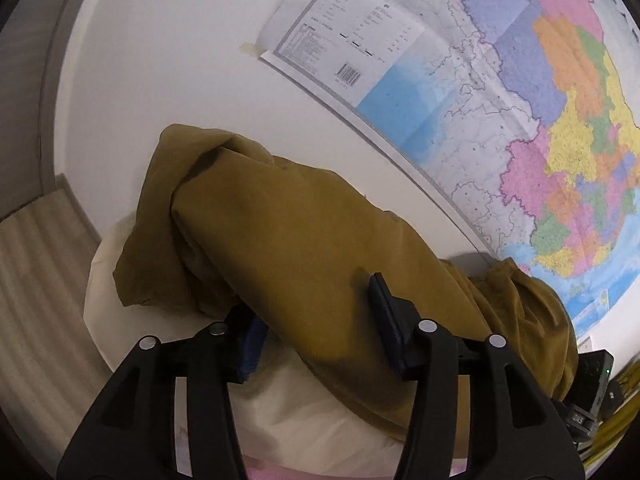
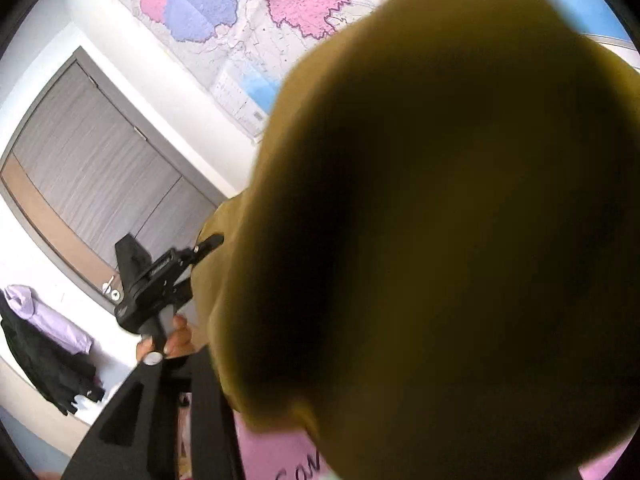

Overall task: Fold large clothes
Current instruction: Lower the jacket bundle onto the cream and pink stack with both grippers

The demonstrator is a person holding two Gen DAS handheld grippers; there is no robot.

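Observation:
An olive-brown corduroy garment (image 1: 304, 240) hangs bunched in a thick roll in front of the wall. My left gripper (image 1: 316, 328) has its blue pads on either side of the roll, the jaws still wide apart around the cloth. In the right wrist view the same garment (image 2: 440, 220) drapes right over the lens and fills most of the frame, hiding my right gripper's fingertips. Only one black right finger arm (image 2: 160, 412) shows. The left gripper's body (image 2: 152, 280) and the hand holding it show at the garment's left edge.
A large coloured map (image 1: 540, 128) is taped to the white wall behind. A cream pillow (image 1: 280, 412) lies under the garment. A grey door (image 2: 92, 176) stands at left, with dark and lilac clothes (image 2: 52, 344) heaped below it. Pink bedding (image 2: 276, 456) lies beneath.

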